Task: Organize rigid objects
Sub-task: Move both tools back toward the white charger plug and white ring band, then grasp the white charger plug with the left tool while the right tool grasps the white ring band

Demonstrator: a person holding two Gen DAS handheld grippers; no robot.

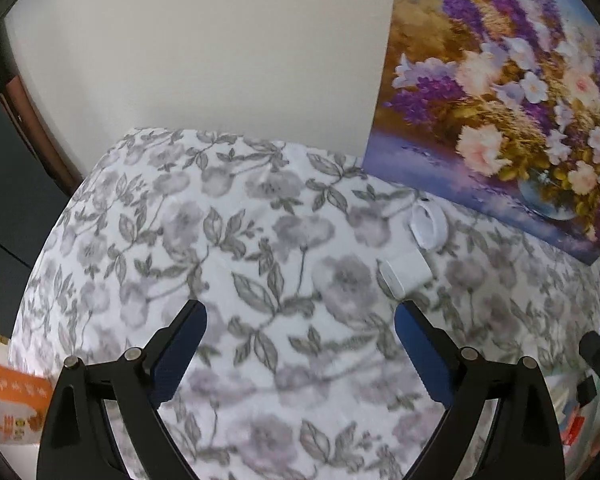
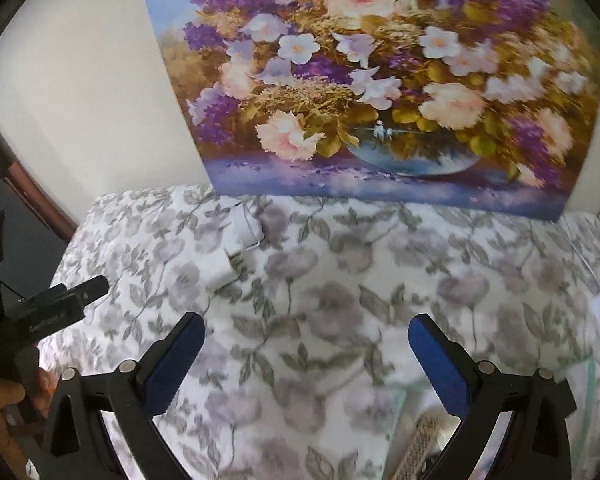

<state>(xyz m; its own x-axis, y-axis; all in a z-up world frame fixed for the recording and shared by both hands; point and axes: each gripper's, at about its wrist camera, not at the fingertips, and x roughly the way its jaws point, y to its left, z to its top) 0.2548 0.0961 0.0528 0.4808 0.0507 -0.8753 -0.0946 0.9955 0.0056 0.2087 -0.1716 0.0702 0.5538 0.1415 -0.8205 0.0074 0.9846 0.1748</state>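
Left tool (image 1: 302, 314) agape, empty

A charger (image 1: 404, 276) lies on the tablecloth (image 1: 220, 240), before the painting (image 1: 500, 100).

Ahead of me a cream wall (image 1: 228, 52) fills twelve o'clock. A flower painting (image 2: 380, 80) of purple and pink blooms in a blue vase leans against it, resting on the grey floral tablecloth (image 2: 320, 300) below. At nine o'clock runs a reddish-brown wooden edge (image 1: 40, 128), with dark panels beyond.
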